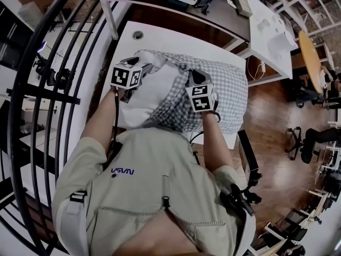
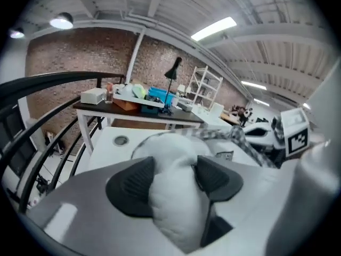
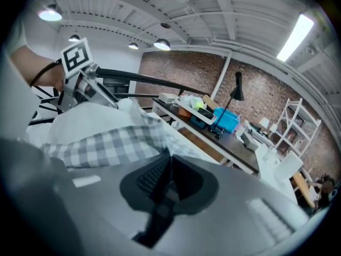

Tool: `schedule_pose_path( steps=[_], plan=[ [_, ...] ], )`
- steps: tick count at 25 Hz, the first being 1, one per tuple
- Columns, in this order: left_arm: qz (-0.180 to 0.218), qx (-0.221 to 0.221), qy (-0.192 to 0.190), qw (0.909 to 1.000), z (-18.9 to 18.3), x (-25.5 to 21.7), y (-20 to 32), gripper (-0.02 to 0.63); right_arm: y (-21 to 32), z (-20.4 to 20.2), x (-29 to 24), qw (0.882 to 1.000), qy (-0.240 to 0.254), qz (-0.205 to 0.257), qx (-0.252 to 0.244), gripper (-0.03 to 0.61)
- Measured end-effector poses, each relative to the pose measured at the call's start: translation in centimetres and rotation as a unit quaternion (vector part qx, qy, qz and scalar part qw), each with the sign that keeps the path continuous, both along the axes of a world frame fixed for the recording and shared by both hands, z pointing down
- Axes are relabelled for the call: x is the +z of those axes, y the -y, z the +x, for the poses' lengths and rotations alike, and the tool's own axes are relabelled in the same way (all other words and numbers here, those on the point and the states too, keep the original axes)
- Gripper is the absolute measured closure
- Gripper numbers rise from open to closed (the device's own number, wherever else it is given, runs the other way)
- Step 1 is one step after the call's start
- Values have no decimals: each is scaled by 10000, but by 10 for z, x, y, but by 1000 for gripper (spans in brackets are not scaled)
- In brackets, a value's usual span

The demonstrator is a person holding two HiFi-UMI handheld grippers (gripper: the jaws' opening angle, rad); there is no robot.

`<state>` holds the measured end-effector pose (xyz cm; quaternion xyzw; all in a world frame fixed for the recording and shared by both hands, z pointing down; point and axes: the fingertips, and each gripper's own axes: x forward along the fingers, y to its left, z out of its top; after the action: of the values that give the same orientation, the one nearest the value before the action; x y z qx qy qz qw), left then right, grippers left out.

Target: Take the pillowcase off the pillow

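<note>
On the left gripper (image 2: 175, 169) I'm holding the fingers (image 2: 133, 185) spread around the pillow (image 2: 170, 145); the right gripper (image 3: 166, 161) is pinching the checked pillowcase (image 3: 106, 143).

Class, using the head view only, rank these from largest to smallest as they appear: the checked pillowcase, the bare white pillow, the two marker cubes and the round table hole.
1. checked pillowcase
2. bare white pillow
3. left marker cube and right marker cube, too alike to rank
4. round table hole
</note>
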<state>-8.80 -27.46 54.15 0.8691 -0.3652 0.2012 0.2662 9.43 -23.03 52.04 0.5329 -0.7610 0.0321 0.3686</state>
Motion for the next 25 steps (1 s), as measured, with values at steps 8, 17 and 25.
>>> schedule_pose_path(
  steps=[8, 17, 25],
  plan=[
    [573, 504, 484, 9959, 19, -3, -31, 546, 2, -28, -78, 9863, 1527, 206, -581, 451],
    [1349, 594, 751, 9862, 30, -27, -74, 565, 37, -133, -84, 9720, 1089, -184, -2075, 412],
    [2094, 643, 869, 9718, 28, -47, -97, 577, 61, -129, -43, 9837, 393, -586, -1655, 572]
  ],
)
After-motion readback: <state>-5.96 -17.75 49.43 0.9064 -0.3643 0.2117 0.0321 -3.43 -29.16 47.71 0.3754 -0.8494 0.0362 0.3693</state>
